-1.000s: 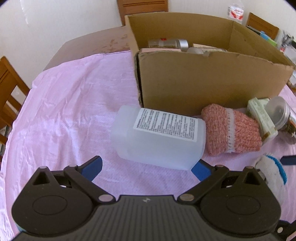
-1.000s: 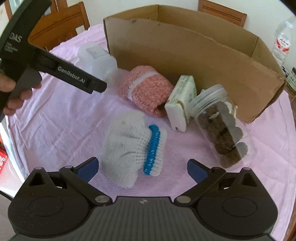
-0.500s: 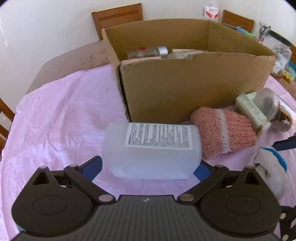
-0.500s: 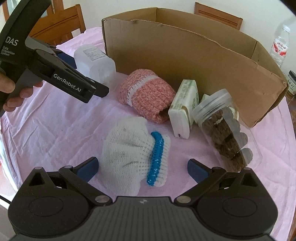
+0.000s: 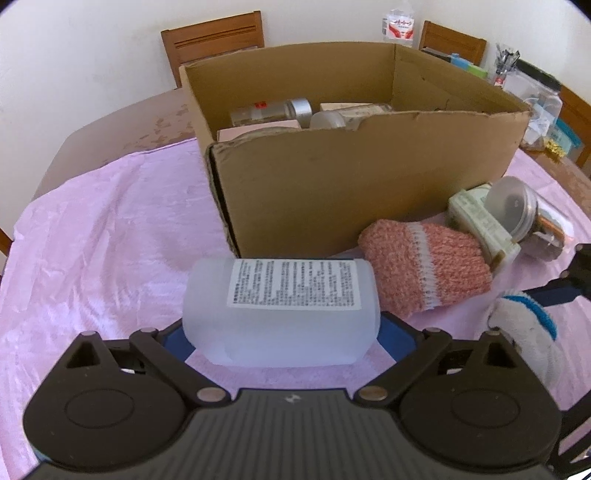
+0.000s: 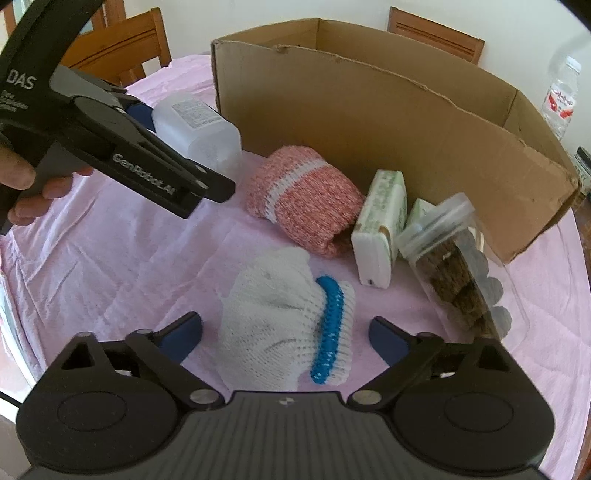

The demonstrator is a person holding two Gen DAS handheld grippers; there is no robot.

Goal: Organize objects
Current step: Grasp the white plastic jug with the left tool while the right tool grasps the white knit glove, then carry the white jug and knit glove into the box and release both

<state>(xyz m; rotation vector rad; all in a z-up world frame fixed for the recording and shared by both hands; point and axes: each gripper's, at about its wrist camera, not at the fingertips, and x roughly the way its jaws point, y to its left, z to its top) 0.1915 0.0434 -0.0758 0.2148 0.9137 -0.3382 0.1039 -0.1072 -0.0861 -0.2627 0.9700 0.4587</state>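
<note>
A translucent white plastic bottle point(image 5: 282, 312) with a printed label lies on its side on the pink cloth, in front of the cardboard box point(image 5: 362, 192). My left gripper point(image 5: 284, 336) is open with the bottle between its blue pads, which sit at the bottle's two ends. The bottle also shows in the right wrist view point(image 6: 197, 129). My right gripper point(image 6: 286, 338) is open around a rolled white glove with a blue cuff point(image 6: 288, 321), not touching it.
A pink knit roll point(image 6: 303, 208), a pale green and white pack point(image 6: 380, 230) and a clear jar of brown pieces point(image 6: 461, 273) lie beside the box point(image 6: 388, 110). The box holds bottles point(image 5: 273, 110) and cartons. Wooden chairs and a water bottle point(image 5: 400, 26) stand behind.
My left gripper has moved forward so the bottle now sits between its pads. My right gripper has moved forward over the white glove.
</note>
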